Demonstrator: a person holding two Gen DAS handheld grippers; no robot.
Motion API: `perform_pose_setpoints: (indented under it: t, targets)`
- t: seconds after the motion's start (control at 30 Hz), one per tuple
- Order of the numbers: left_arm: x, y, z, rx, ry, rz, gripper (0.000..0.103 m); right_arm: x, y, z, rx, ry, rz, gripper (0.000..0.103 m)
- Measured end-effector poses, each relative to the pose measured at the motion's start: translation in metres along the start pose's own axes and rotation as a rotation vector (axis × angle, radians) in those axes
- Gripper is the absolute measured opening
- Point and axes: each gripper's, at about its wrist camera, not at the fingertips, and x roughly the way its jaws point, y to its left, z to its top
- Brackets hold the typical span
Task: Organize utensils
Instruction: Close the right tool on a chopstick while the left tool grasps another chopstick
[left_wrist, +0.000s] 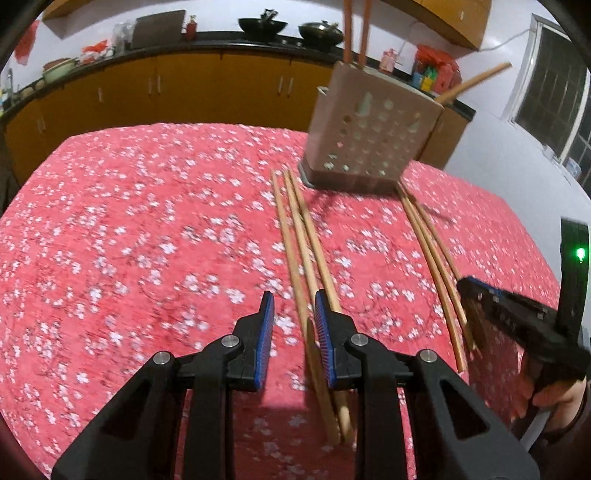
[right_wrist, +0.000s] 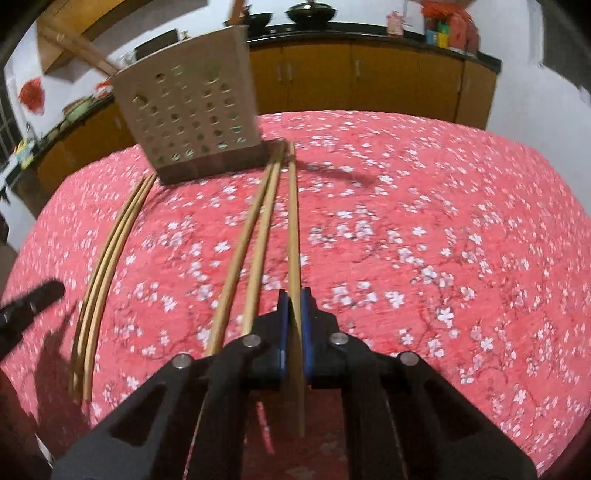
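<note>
A perforated beige utensil holder stands at the far side of the table and holds a few chopsticks; it also shows in the right wrist view. Three wooden chopsticks lie under my left gripper, which is open with one stick between its fingers. A second group of chopsticks lies to the right. My right gripper is shut on one chopstick, with two more chopsticks lying beside it. The right gripper also shows in the left wrist view.
The table carries a red floral cloth. Another group of chopsticks lies left in the right wrist view. Behind are brown cabinets and a counter with woks.
</note>
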Motion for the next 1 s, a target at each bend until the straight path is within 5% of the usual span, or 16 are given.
perform_pose_setpoints:
  t: [0.33, 0.67, 1.0]
  targets:
    - [0.018, -0.007, -0.008, 0.036, 0.059, 0.038, 0.018, -0.001, -0.001, 0.0, -0.01, -0.008, -0.003, 0.008]
    - [0.021, -0.017, -0.011, 0.096, 0.038, 0.111, 0.009, -0.008, -0.002, -0.009, -0.025, -0.014, 0.002, 0.008]
    - [0.027, 0.037, 0.014, 0.018, 0.034, 0.202, 0.008, -0.005, -0.021, 0.002, 0.015, -0.033, -0.037, 0.008]
